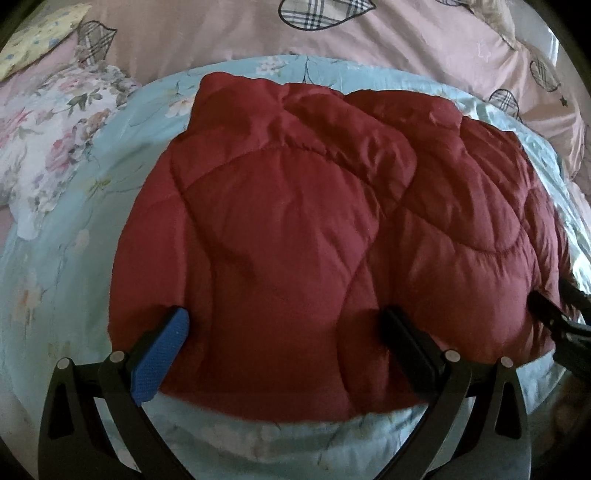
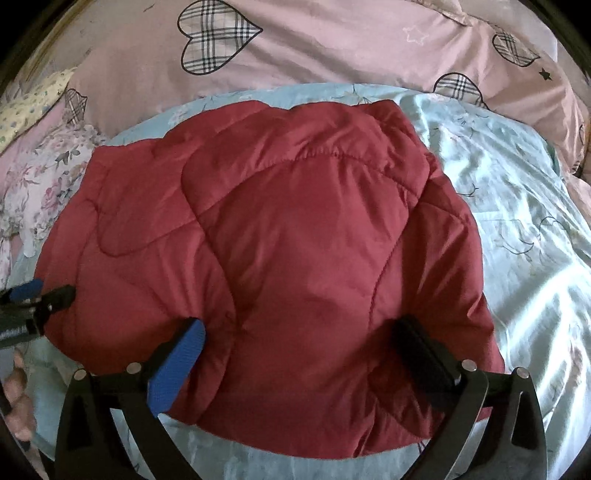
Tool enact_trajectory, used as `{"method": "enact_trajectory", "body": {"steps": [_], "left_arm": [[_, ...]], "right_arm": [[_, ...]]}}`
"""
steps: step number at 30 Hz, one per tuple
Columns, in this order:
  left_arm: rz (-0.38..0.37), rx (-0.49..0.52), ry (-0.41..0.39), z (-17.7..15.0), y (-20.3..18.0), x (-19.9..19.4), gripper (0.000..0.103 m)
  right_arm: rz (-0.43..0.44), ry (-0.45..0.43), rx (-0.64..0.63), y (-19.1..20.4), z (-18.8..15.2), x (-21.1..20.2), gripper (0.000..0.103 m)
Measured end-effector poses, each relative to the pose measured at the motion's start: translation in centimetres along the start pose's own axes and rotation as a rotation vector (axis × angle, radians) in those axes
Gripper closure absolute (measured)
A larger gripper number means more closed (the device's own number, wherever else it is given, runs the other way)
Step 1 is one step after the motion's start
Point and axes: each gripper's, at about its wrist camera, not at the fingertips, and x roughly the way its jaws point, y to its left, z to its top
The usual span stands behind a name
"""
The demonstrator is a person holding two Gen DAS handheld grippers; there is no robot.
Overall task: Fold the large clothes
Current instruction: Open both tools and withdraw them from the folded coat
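Observation:
A dark red quilted puffer jacket [image 1: 314, 236] lies folded in a compact bundle on a light blue floral sheet [image 1: 66, 266]. It also shows in the right wrist view [image 2: 280, 266]. My left gripper [image 1: 284, 325] is open, jaws wide apart, over the jacket's near left edge. My right gripper [image 2: 303, 332] is open, jaws wide apart, over the jacket's near right part. The right gripper shows at the far right of the left wrist view [image 1: 561, 314]; the left gripper shows at the far left of the right wrist view [image 2: 33, 299]. Neither holds cloth.
A pink duvet [image 2: 332, 48] with plaid hearts lies bunched behind the jacket. A white and pink floral cloth [image 1: 55, 147] lies at the left. A yellow floral pillow [image 1: 40, 33] sits at the far left corner. The blue sheet [image 2: 517, 221] stretches to the right.

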Motion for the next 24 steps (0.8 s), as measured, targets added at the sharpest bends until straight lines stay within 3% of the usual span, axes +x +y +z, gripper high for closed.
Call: {"method": "enact_trajectory", "body": {"steps": [9, 18, 24], "left_arm": [[-0.009, -0.018, -0.006, -3.8, 0.5, -3.0, 0.000], [0.018, 0.014, 0.031, -7.0, 0.8, -4.0, 0.000], [0.084, 0.091, 0.021, -6.7, -0.7, -6.1, 0.000]], "right_arm": [[0.086, -0.060, -0.003, 1.7, -3.0, -5.5, 0.000], [0.100, 0.057, -0.023, 2.7, -7.3, -6.0, 0.000], [0.080, 0.039, -0.053, 3.1, -6.7, -8.4, 0.000]]}}
